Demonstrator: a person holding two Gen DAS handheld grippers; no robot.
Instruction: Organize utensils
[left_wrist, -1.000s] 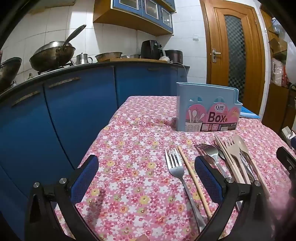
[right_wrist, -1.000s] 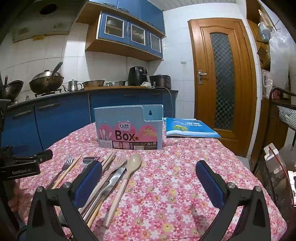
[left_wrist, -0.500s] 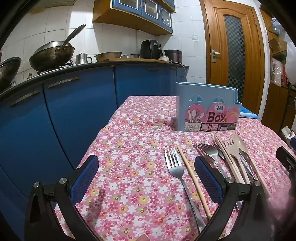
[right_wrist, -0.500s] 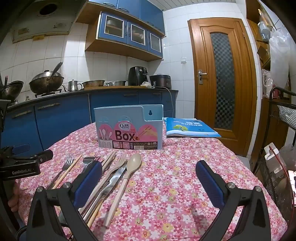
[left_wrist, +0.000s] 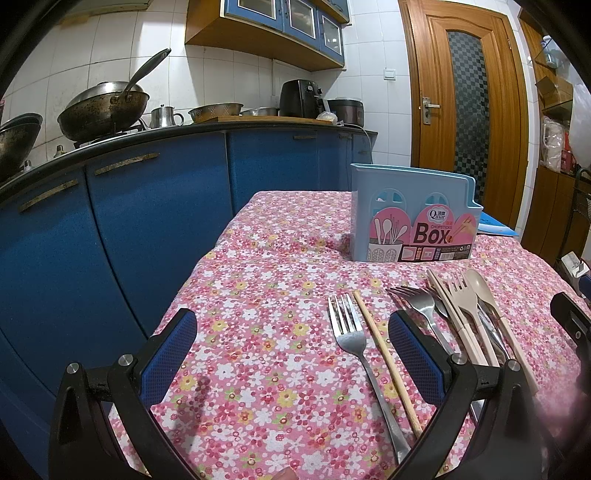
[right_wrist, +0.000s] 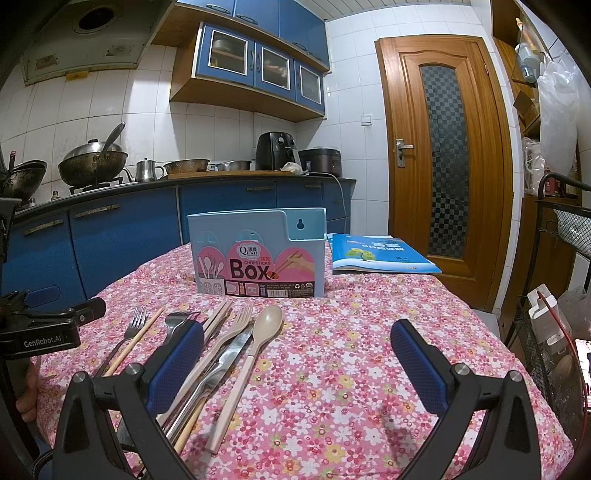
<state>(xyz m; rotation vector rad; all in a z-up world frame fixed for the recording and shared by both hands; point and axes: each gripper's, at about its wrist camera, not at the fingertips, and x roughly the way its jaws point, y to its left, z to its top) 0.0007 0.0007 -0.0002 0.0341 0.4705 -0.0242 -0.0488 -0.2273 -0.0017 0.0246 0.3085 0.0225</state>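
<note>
Blue holder label reads "Qinar CHOPSTICKS Box"

Table under a pink floral cloth. Blue booklet lies flat at the far right of it. Behind the table, a curved run of blue cabinets with a dark countertop. On the counter, left to right: blackened wok on the burner with a ladle handle sticking out, small metal kettle, metal colander, black air fryer, dark rice cooker. Blue glass-front wall cupboards above, white tiled wall. Wooden door with a chequered glass panel, shut. Black wire rack at far right.
</note>
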